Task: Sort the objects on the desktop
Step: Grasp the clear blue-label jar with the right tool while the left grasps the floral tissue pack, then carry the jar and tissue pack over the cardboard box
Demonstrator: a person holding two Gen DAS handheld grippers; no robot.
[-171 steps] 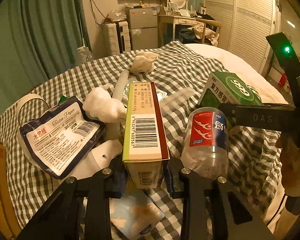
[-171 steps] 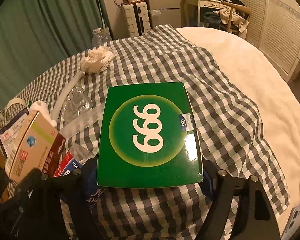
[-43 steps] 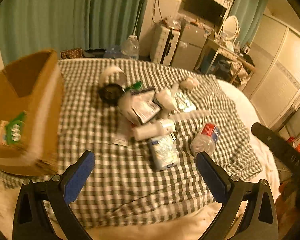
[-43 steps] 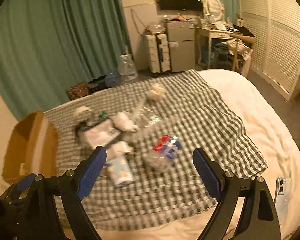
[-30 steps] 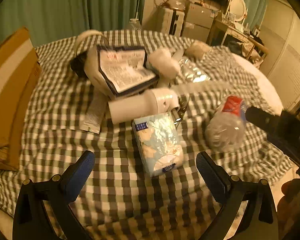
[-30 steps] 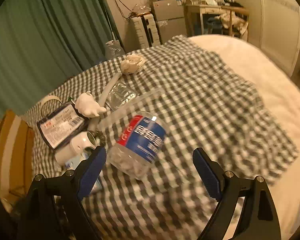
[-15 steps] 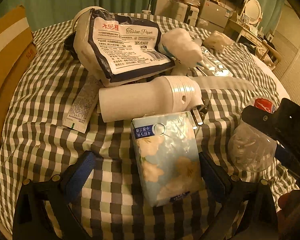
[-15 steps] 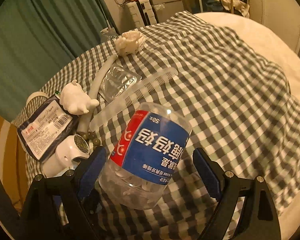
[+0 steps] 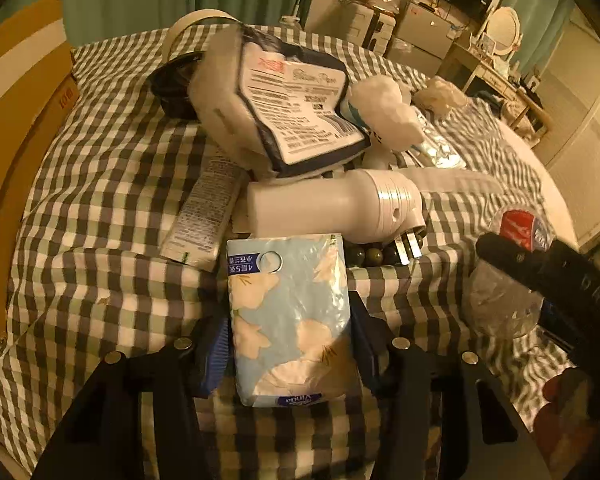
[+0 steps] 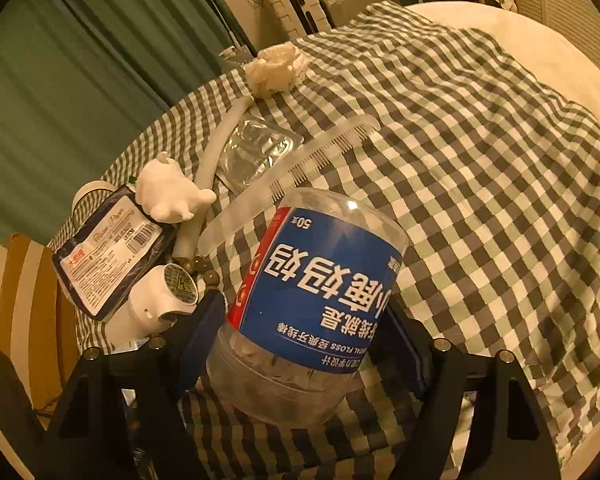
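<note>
My left gripper [image 9: 286,336] is shut on a light-blue floral tissue pack [image 9: 288,312] lying on the checked cloth [image 9: 100,184]. My right gripper [image 10: 304,332] is shut on a clear floss-pick jar [image 10: 312,300] with a blue label, lying on its side. The jar [image 9: 504,280] and the right gripper's finger [image 9: 548,268] show at the right of the left wrist view. Beyond the tissue pack lie a white plug-in device [image 9: 336,204], a bead string [image 9: 368,256], a sachet [image 9: 204,216] and a navy wet-wipe pack [image 9: 296,108].
A cardboard box [image 9: 16,128] stands at the left edge. A white toy [image 10: 168,192], white tube [image 10: 216,148], clear comb [image 10: 300,168], blister pack [image 10: 256,148] and crumpled paper [image 10: 276,68] lie further back. A tape roll [image 9: 196,24] sits behind the wipes.
Both grippers have come down from above the bed onto the cloth. The left jaws closed around the tissue pack and the right jaws closed around the jar.
</note>
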